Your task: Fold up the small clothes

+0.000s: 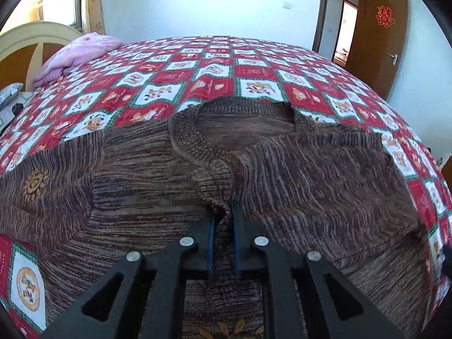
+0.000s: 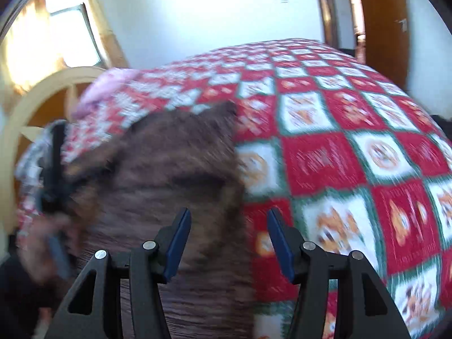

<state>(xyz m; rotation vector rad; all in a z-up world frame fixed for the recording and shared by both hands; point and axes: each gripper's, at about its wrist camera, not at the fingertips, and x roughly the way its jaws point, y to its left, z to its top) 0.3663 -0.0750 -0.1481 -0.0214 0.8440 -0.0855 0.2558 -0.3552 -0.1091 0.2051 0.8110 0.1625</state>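
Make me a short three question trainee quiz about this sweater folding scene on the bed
1. True or false: the left tongs are pinching a ridge of the brown knit sweater.
2. Multiple choice: what lies at the head of the checked bedspread? A) pink quilt B) blue towel C) grey coat
3. Fill in: the right tongs stand ____, with nothing between their pads.

Key: 1 true, fabric sits between the nearly closed pads. 2 A, the pink quilt. 3 open.
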